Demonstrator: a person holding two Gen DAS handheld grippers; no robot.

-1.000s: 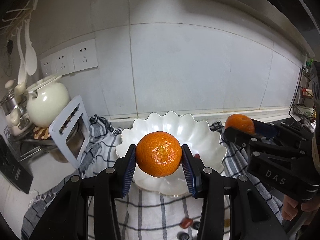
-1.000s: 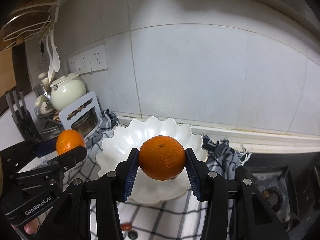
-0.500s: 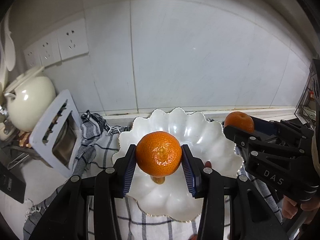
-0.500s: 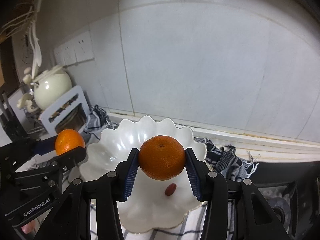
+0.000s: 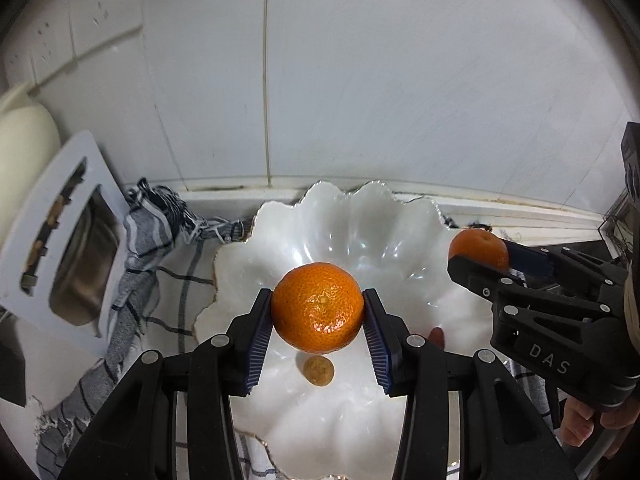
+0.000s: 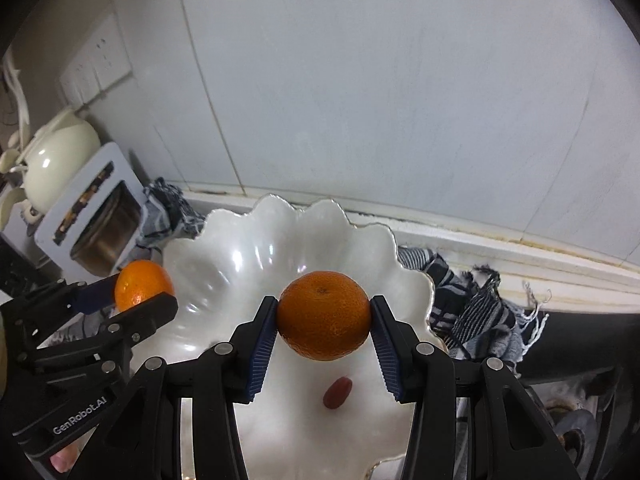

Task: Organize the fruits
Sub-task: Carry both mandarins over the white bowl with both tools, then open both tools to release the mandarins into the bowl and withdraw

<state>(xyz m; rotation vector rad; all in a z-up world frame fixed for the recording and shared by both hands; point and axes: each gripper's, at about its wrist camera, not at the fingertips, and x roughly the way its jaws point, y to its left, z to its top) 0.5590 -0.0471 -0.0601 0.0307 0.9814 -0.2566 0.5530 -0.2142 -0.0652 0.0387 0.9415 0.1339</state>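
My left gripper (image 5: 317,307) is shut on an orange mandarin (image 5: 318,308), held over the middle of a white scalloped bowl (image 5: 340,220). Under it in the bowl lies a small brown round fruit (image 5: 318,371), and a red one (image 5: 436,336) peeks out beside my right finger. My right gripper (image 6: 324,316) is shut on a second mandarin (image 6: 324,318) above the same bowl (image 6: 248,248), with a red date (image 6: 337,393) lying below it. Each view shows the other gripper at the bowl's rim: the right gripper (image 5: 480,254) and the left gripper (image 6: 138,290).
The bowl rests on a checked cloth (image 5: 160,248) against a tiled wall. To the left stand a white slotted holder with a steel cup (image 5: 76,248) and a cream teapot (image 6: 52,168). A dark stove top (image 6: 580,432) lies to the right. A person's fingers (image 5: 580,428) hold the right gripper's handle.
Both grippers have moved forward and down over the bowl, each still gripping its mandarin. The bowl now looks larger, and the small fruits in it have come into view.
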